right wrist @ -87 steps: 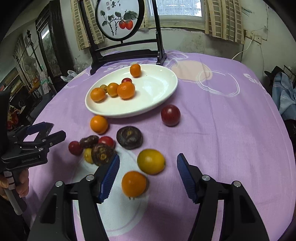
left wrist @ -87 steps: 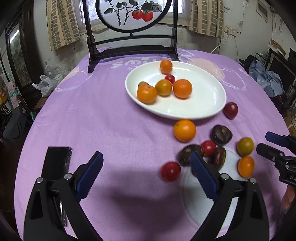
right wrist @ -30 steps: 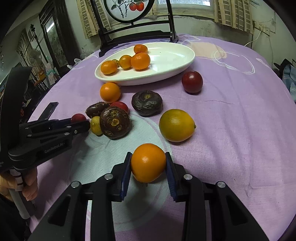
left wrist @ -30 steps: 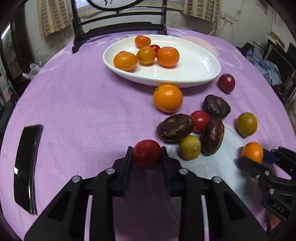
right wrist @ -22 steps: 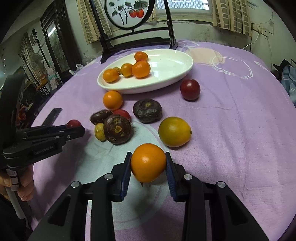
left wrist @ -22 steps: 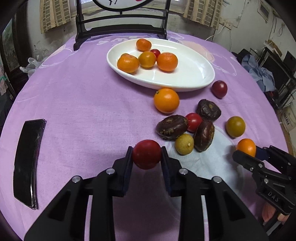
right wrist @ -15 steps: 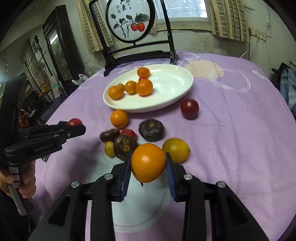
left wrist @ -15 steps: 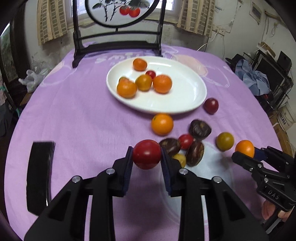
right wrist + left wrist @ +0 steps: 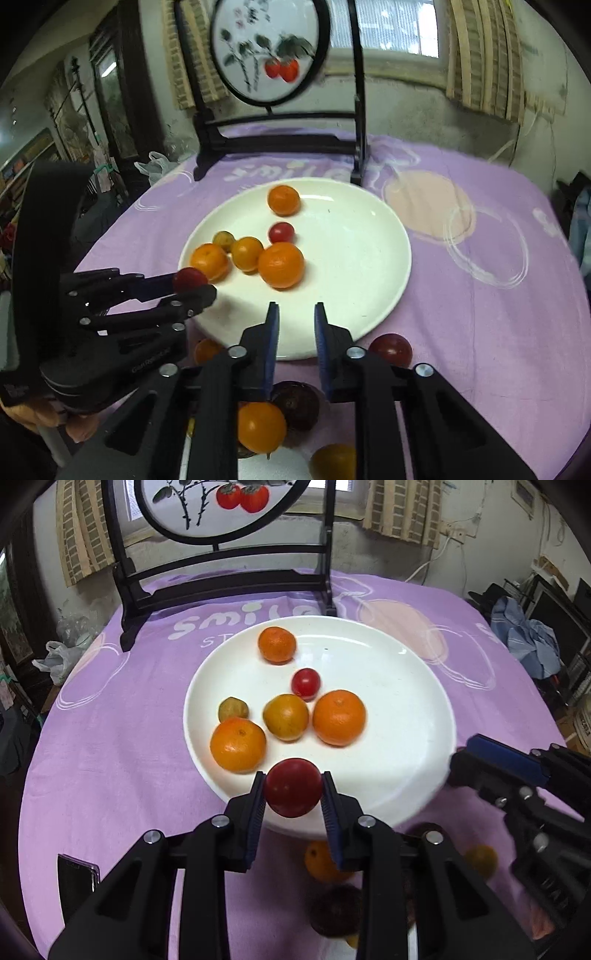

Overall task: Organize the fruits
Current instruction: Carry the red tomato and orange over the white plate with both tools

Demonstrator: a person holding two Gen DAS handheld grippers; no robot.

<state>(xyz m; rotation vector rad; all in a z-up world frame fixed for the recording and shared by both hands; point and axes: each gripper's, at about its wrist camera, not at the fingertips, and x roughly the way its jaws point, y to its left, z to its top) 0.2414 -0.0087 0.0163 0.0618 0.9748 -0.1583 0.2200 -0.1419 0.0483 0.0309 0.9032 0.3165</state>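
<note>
Red tomato (image 9: 293,787) pinched in left gripper (image 9: 293,805), right gripper (image 9: 295,334) closed, empty, orange (image 9: 260,427) beneath.

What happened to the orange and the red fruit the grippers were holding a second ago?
The right gripper lost its orange, which now shows below the jaws; they are closing on nothing. Both grippers moved from the loose fruits to the white plate. The left gripper still holds the red tomato. The fruits on the plate stayed put.
</note>
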